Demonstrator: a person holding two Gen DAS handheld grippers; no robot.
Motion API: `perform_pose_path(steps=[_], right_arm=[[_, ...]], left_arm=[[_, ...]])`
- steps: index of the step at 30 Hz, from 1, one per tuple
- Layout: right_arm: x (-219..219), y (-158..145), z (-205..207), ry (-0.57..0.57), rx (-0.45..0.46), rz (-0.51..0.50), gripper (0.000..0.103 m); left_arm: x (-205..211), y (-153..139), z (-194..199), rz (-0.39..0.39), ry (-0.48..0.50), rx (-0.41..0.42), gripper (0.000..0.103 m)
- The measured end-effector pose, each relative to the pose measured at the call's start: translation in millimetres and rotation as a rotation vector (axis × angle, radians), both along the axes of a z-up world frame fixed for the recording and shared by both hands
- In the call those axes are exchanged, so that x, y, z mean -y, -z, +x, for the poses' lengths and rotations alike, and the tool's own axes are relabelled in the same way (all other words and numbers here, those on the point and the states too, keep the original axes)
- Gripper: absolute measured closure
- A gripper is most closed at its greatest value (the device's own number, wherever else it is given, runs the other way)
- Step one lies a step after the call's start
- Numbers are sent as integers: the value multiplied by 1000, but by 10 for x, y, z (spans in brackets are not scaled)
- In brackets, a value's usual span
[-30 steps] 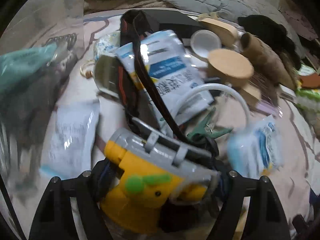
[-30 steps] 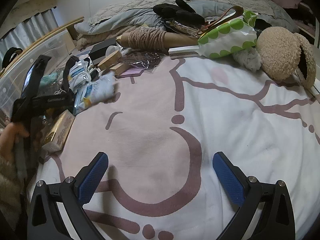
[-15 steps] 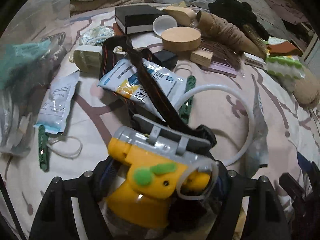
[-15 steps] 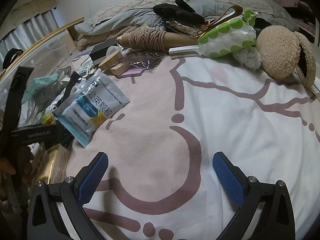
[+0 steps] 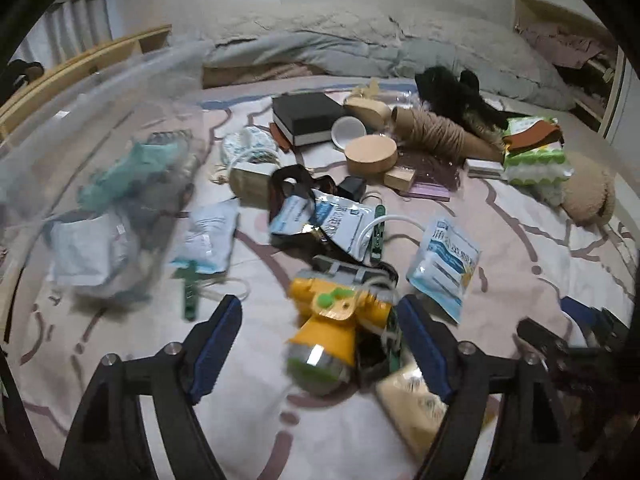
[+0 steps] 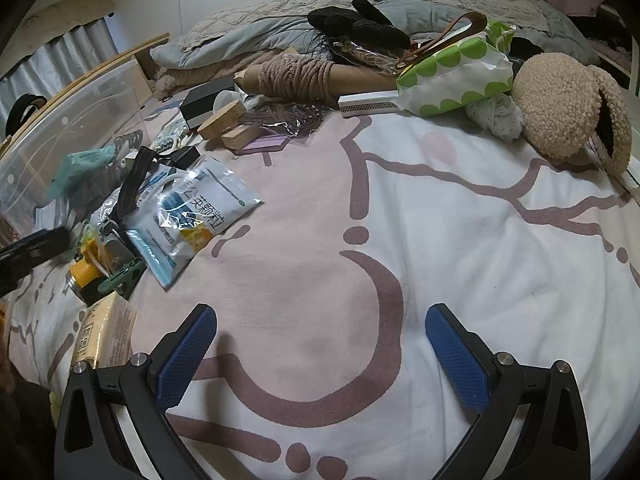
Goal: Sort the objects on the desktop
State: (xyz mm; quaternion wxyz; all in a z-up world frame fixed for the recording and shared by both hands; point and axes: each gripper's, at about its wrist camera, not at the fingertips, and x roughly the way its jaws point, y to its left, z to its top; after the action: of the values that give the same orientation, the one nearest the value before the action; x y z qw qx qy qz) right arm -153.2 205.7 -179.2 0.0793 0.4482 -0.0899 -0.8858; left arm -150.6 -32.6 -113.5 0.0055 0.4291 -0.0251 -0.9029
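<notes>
The left gripper (image 5: 320, 336) hangs with jaws apart; the yellow headlamp (image 5: 328, 320) lies on the bedsheet (image 5: 520, 240) between its fingers (touching neither, as far as shows). The right gripper (image 6: 320, 344), also spread wide, hovers over bare sheet, holding nothing.

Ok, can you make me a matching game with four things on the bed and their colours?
Things:
1. headlamp
2. box
3. round tin
4. clothes peg

Colours:
A. green
B. tan
C. yellow
D. black

Pairs: 1-C, 2-D, 3-B, 4-A
</notes>
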Motion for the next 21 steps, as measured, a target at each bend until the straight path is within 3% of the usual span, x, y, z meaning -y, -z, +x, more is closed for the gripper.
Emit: perform_pose_path(steps=[3,9,13,21], right_arm=[[-5,-13,18,-1,-4,-11,0],[-1,-79,90,-41,-20,-80,0],[32,-143,169,-72,-36,-109,0],[-53,-195,203,-25,-55,-104,0]], left_arm=[[64,19,178,-9,-2,43,19],[13,347,443,-76,2,179,19],[-59,490,493,-14,25,218,19],[-501,564,420,77,131,202,20]])
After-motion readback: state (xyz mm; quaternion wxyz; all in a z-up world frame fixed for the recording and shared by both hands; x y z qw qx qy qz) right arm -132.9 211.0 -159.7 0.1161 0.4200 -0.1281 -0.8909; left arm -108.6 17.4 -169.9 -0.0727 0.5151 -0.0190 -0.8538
